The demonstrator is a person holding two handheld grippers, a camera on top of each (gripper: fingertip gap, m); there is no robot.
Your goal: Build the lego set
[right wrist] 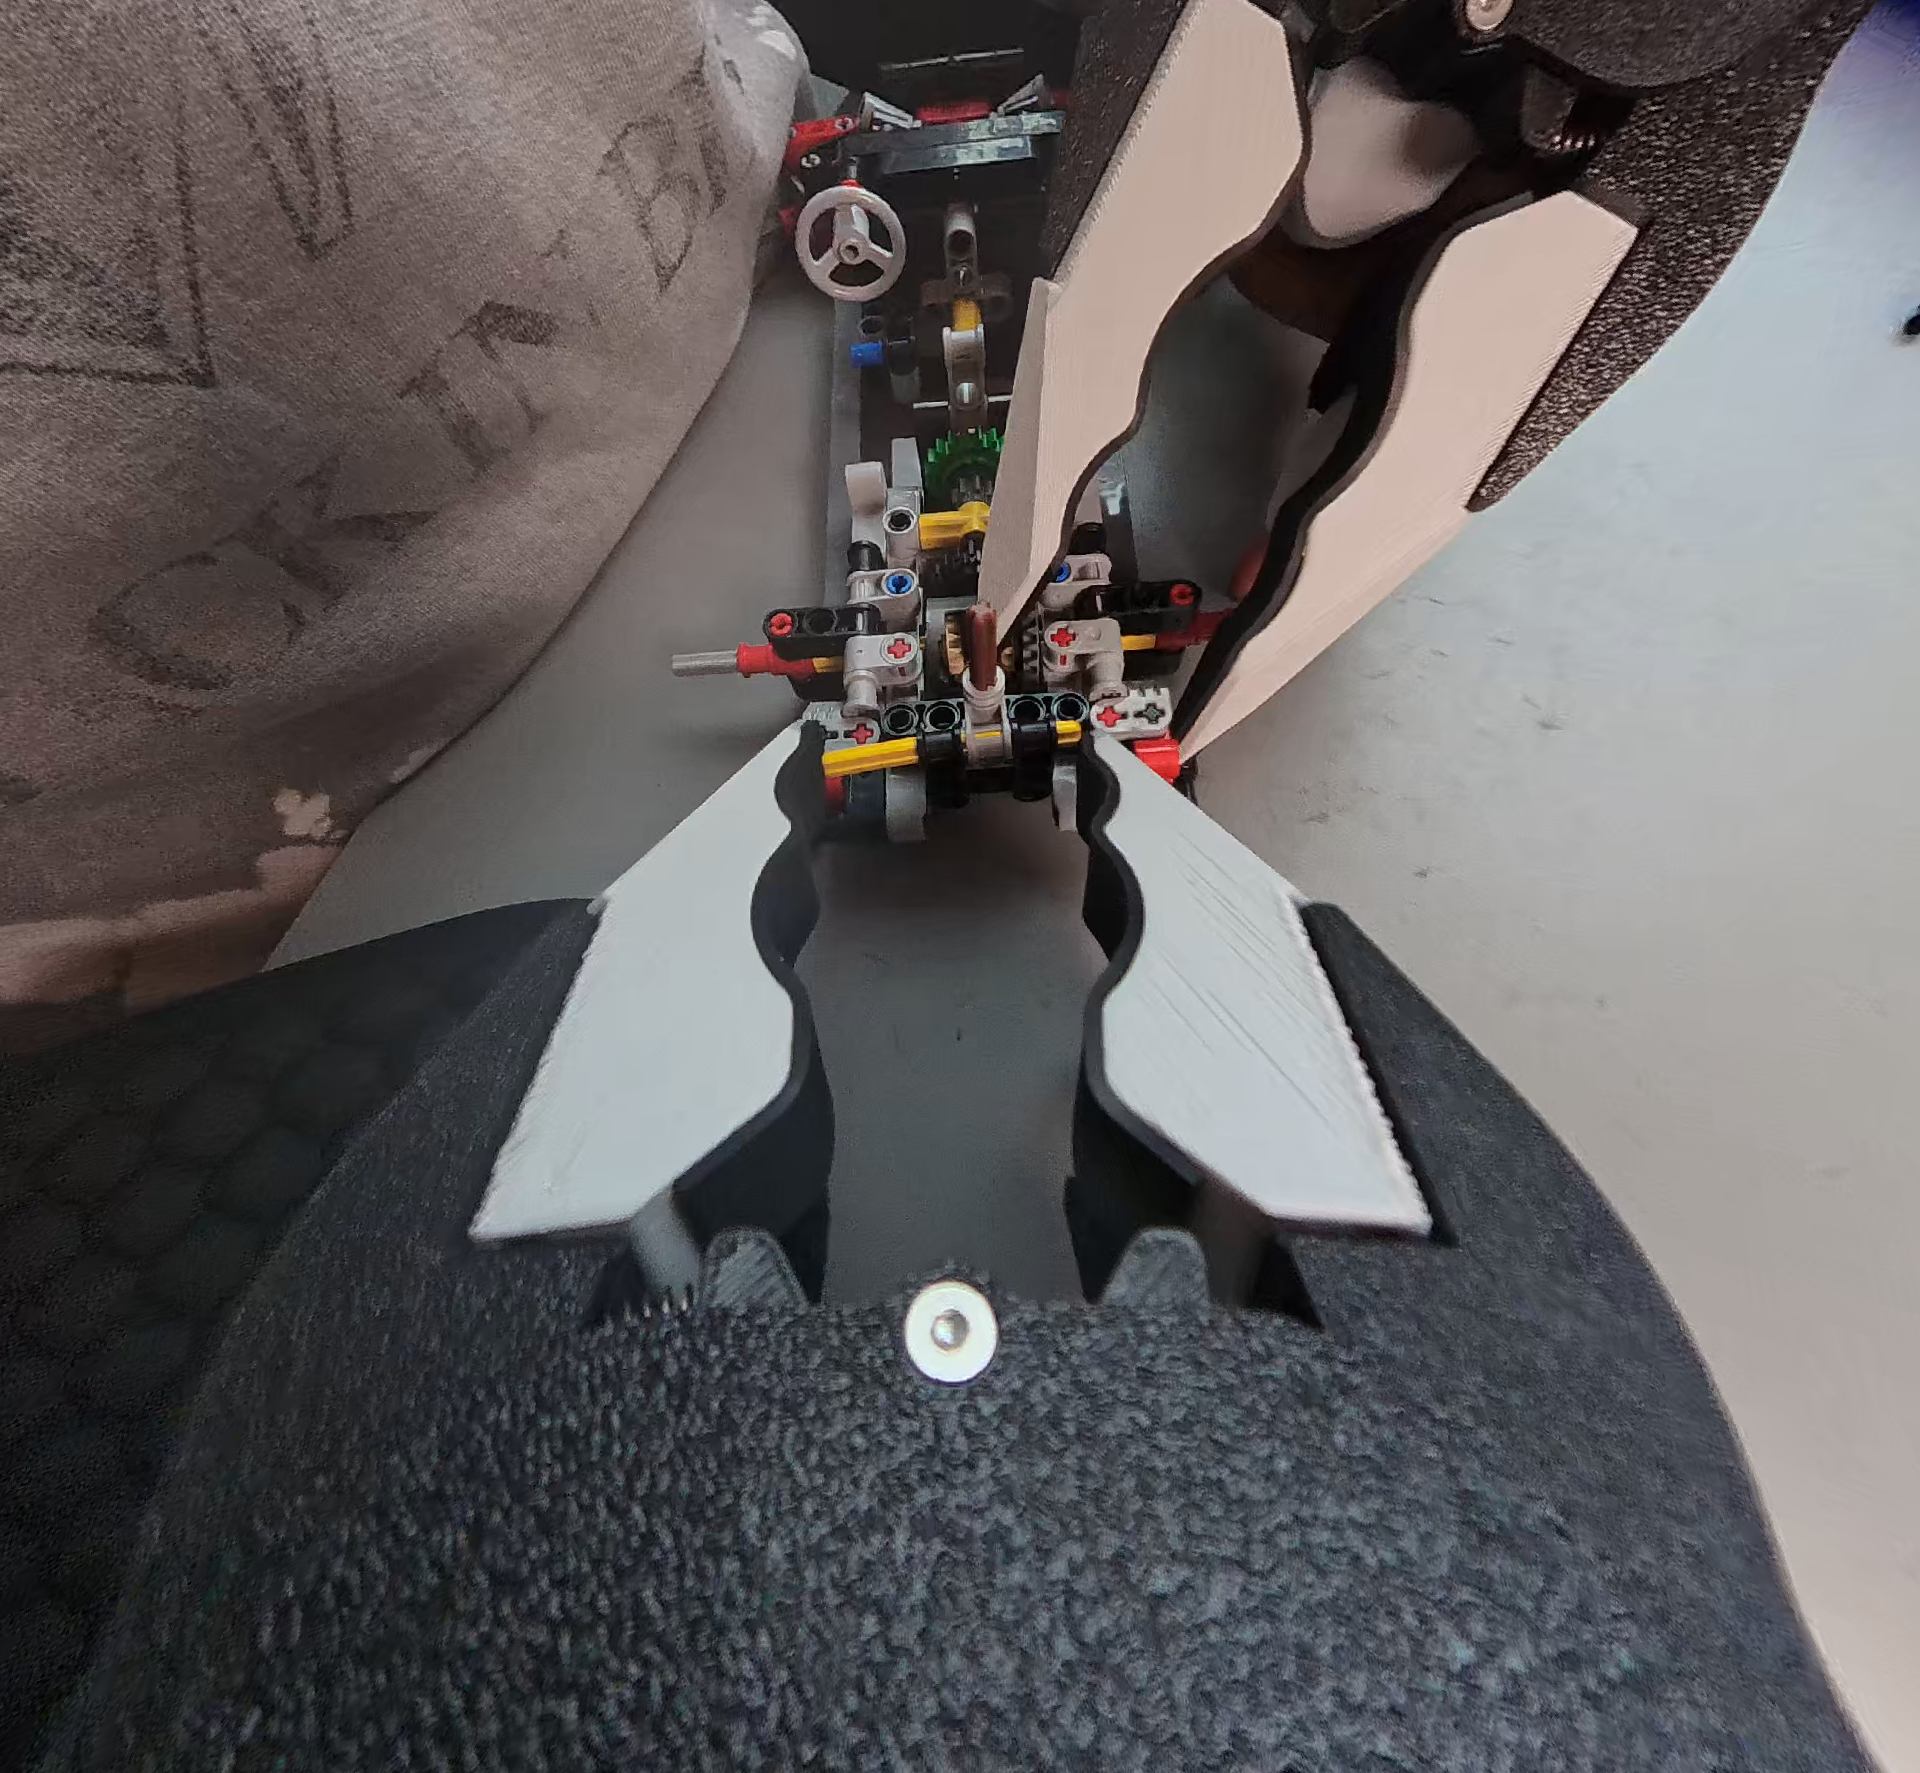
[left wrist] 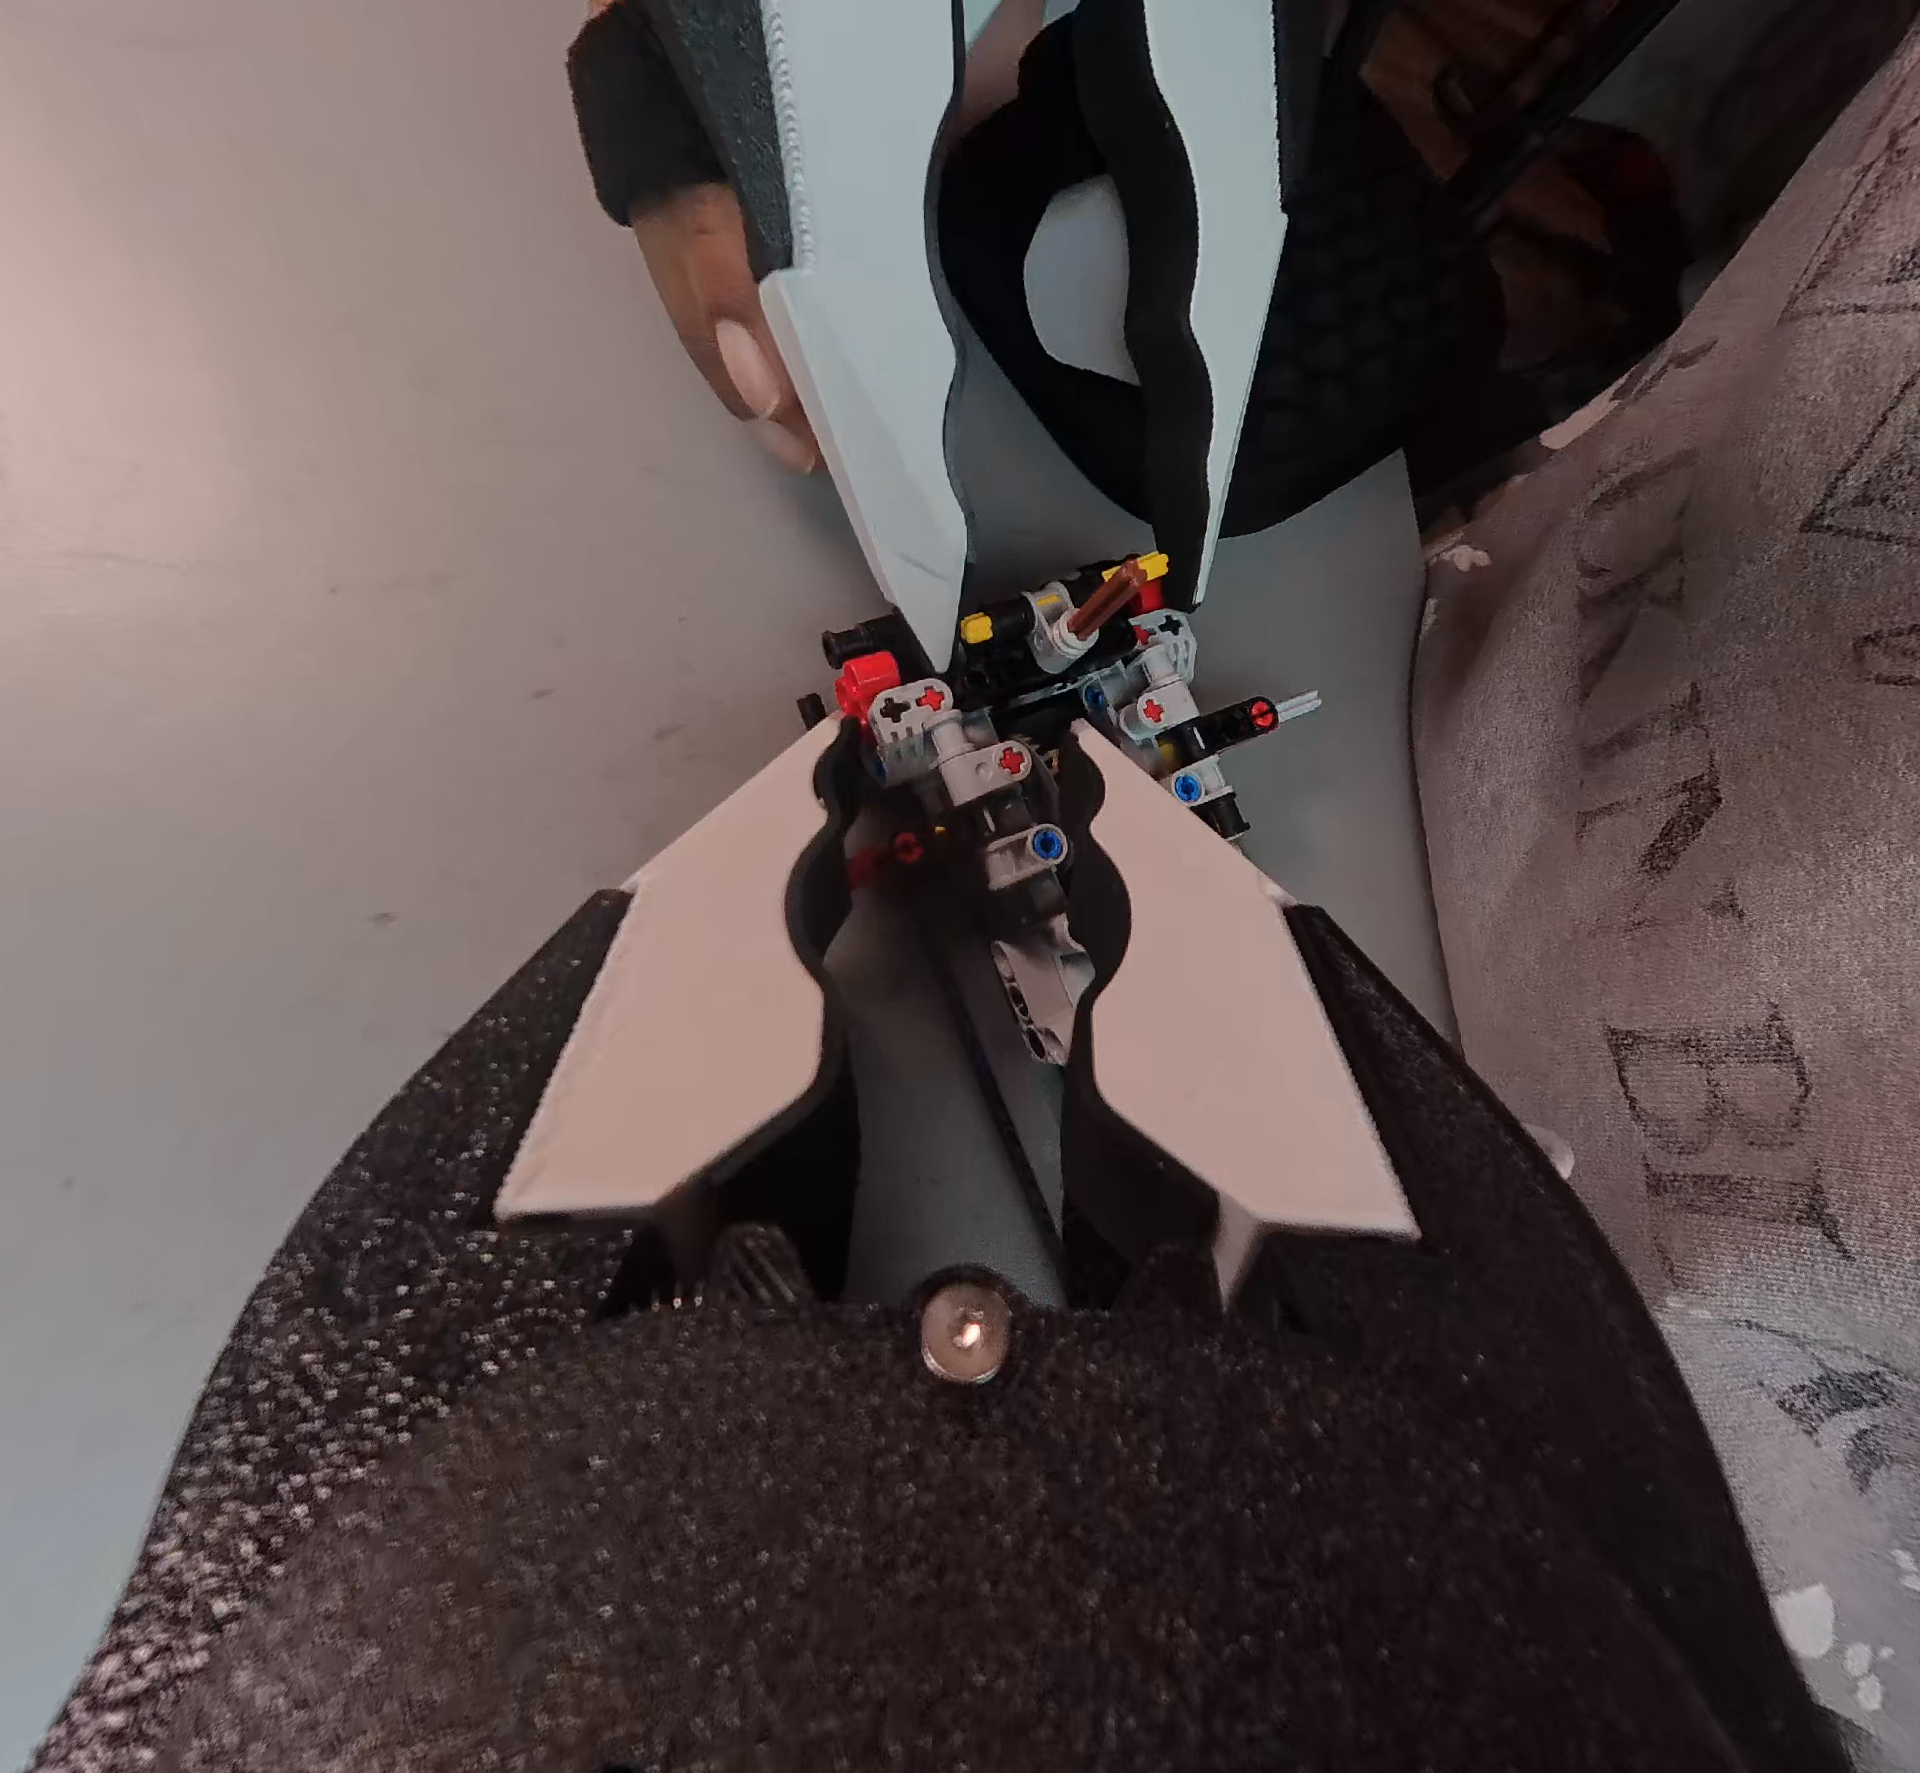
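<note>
A long Technic lego chassis (right wrist: 940, 518) in grey, black, red and yellow lies on the pale table, with a grey steering wheel (right wrist: 850, 243) and a green gear (right wrist: 951, 459) along it. A brown pin (right wrist: 980, 634) stands up at its near end. My right gripper (right wrist: 951, 752) closes on that near end, one fingertip on each side. My left gripper (right wrist: 1086, 679) comes in from the upper right and pinches the chassis's right side. In the left wrist view my left gripper (left wrist: 961, 747) holds the chassis (left wrist: 1023, 850), and the right gripper (left wrist: 1060, 611) grips its far end.
A grey printed cloth (right wrist: 312, 269) lies close along one side of the chassis and also shows in the left wrist view (left wrist: 1683, 892). The pale table (left wrist: 312, 580) stretches out on the other side. A person's hand (left wrist: 717, 321) holds the right gripper.
</note>
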